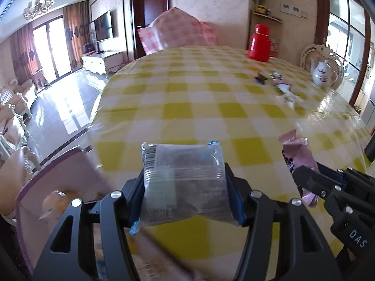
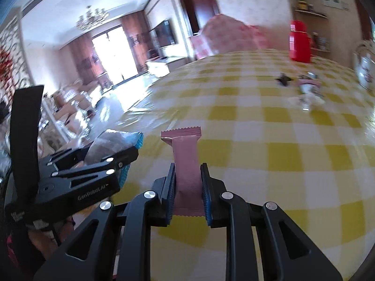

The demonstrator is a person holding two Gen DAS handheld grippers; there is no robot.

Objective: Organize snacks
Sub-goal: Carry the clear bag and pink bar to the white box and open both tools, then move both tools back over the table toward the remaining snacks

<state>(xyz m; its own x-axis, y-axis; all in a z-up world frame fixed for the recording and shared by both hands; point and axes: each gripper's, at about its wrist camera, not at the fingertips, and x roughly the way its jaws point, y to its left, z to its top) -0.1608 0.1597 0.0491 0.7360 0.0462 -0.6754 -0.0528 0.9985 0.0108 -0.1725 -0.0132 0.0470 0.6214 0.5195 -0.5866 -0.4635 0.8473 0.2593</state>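
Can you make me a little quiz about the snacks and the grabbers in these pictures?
1. True or false: the left gripper holds a pink bar.
2. Which thing stands at the far side of the table? A) a blue cup B) a red bottle C) a green bowl
3. Fill in: the right gripper is shut on a ____ bar.

Key
1. False. It is shut on a clear packet; the pink bar is in the right gripper.
2. B, the red bottle, near the teapot.
3. Pink.
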